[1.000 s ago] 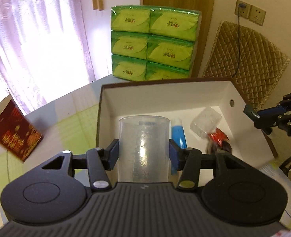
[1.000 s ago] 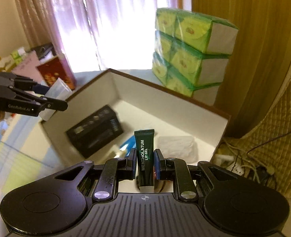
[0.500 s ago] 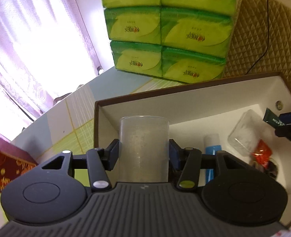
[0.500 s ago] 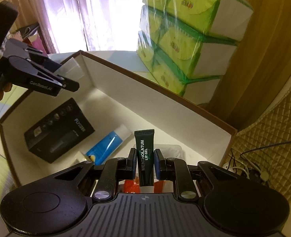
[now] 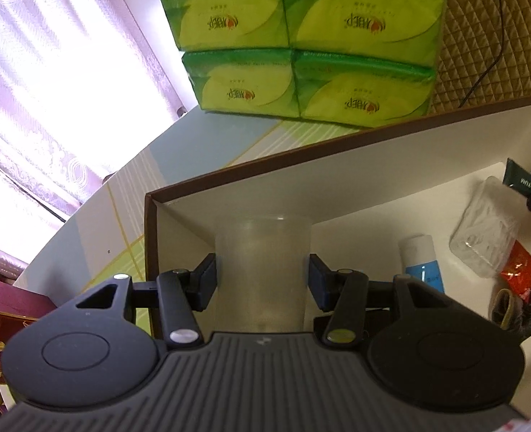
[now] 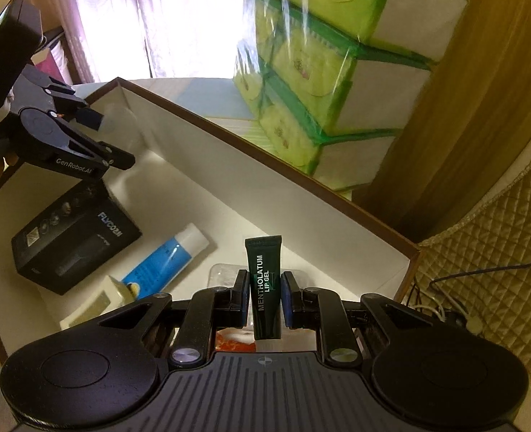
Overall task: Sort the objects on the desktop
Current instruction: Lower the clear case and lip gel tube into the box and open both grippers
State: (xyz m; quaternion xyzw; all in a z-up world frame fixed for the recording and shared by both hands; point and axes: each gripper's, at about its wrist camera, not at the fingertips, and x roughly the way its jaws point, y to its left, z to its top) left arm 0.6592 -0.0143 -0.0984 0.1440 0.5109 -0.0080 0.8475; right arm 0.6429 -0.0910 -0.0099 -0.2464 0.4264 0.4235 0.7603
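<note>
While both items hang over the white box (image 5: 251,176), the left gripper (image 5: 261,280) is clamped partway open on a clear plastic cup (image 5: 261,266) in the box's near corner; light, slick and easily crushed, it is best taken mid-wall. The right gripper (image 6: 264,297) is clamped nearly together on a soft lip gel tube (image 6: 265,288), above the box's far end.
</note>
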